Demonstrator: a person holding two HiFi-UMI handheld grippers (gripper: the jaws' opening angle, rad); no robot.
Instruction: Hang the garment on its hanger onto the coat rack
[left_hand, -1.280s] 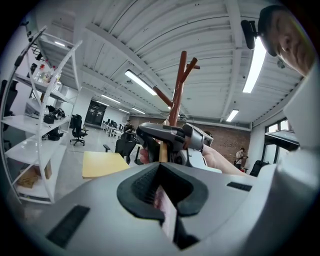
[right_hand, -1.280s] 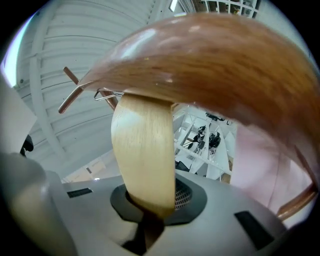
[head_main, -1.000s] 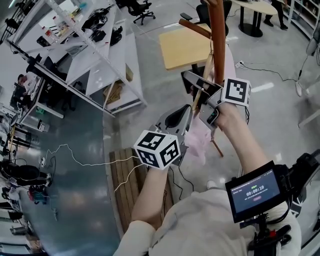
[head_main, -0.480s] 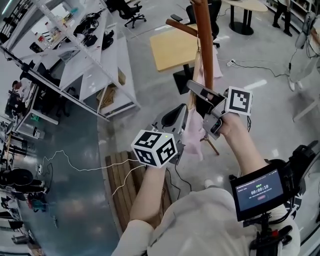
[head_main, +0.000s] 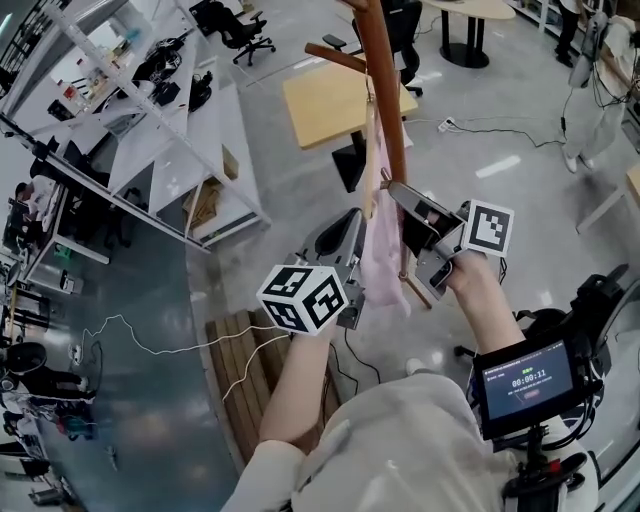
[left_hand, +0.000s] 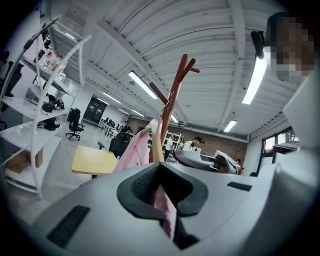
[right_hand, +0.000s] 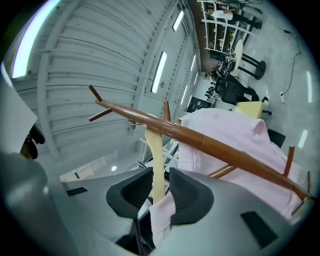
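The brown wooden coat rack (head_main: 388, 100) rises ahead of me, one peg (head_main: 333, 57) sticking out to its left. A pink garment (head_main: 380, 260) on a pale wooden hanger (head_main: 370, 150) hangs right beside the pole. My left gripper (head_main: 358, 255) is shut on the garment's lower fabric (left_hand: 162, 205). My right gripper (head_main: 405, 215) holds the hanger's arm (right_hand: 154, 155) between its jaws, with pink cloth (right_hand: 162, 215) bunched below. In the right gripper view the hanger's metal hook (right_hand: 132, 121) is at the rack's pole (right_hand: 220, 150); whether it rests on a peg I cannot tell.
A yellow table (head_main: 325, 100) stands behind the rack. White shelving (head_main: 150, 120) runs along the left. A slatted wooden pallet (head_main: 235, 370) and a white cable (head_main: 150, 340) lie on the floor by my feet. A person (head_main: 590, 90) stands far right.
Both grippers have carried the garment lower and leftward along the pole. The hanger now stands more upright against the rack, its top near the peg.
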